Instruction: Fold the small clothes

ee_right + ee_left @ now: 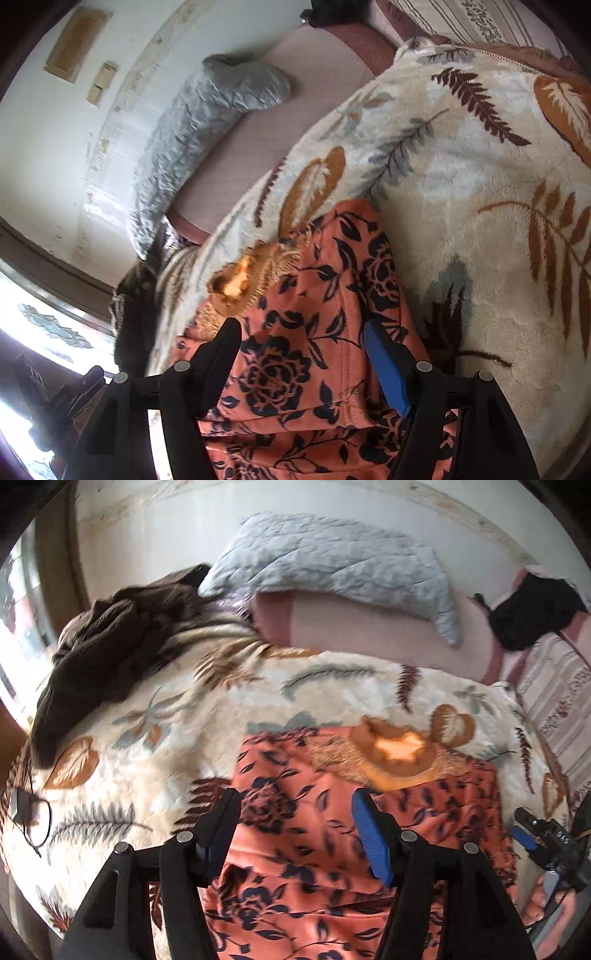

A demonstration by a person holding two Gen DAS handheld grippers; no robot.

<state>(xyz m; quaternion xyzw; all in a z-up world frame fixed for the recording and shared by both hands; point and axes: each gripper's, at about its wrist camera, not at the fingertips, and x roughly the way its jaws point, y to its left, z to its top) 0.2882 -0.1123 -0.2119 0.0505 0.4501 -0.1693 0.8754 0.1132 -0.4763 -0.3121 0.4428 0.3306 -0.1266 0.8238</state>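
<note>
An orange garment with dark navy flowers [295, 849] lies folded on a cream blanket with a leaf print [147, 738]. A gold fringed band [332, 753] runs along its far edge. My left gripper [295, 797] hovers over the garment's near part, open, its fingers spread with nothing pinched between them. My right gripper [301, 326] stands open above the same garment [314, 295], close to a stitched seam. In the left wrist view the right gripper [532, 830] shows at the right edge, held by a hand [546, 904].
A brown garment [110, 646] lies heaped at the blanket's far left. Behind it are a grey quilted cover [325, 557] on a pink sheet [369, 627] and a black garment [532, 609]. A pair of glasses [33, 823] rests near the left edge.
</note>
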